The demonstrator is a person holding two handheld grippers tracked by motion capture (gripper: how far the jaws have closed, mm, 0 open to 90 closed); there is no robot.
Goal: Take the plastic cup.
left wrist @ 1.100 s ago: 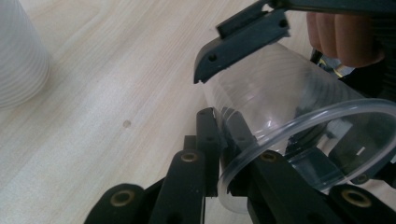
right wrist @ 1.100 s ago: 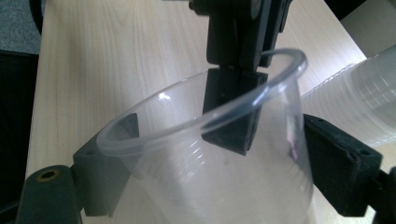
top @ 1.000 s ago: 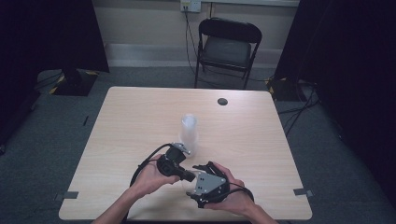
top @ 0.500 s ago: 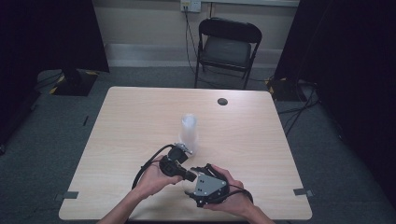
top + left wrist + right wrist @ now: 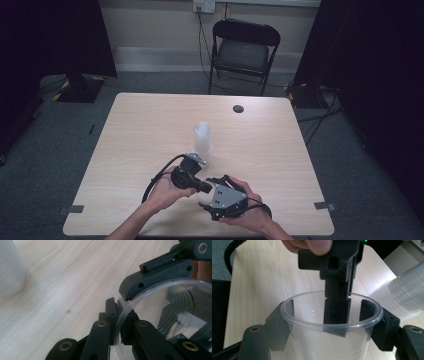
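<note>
Near the front edge of the table (image 5: 150, 120), about midway along it, both grippers meet on one clear cup (image 5: 332, 322). The left gripper (image 5: 119, 322) has its jaws nearly together, pinching the cup's rim: in the left gripper view one finger sits outside the wall and the other inside, with the thin rim running between them. The right gripper view shows the same pinch from the other side, the left gripper's fingers (image 5: 337, 311) coming down over the far rim, one of them reaching into the cup.

The right gripper (image 5: 332, 322) has its jaws about half open around the cup's body, one on each side just below the rim. They have just been closing, with the cup between them; the pads lie against the wall or a hair off it, I cannot tell which.

A stack of clear cups (image 5: 202, 140) stands farther back, near the middle of the table, apart from both grippers.
</note>
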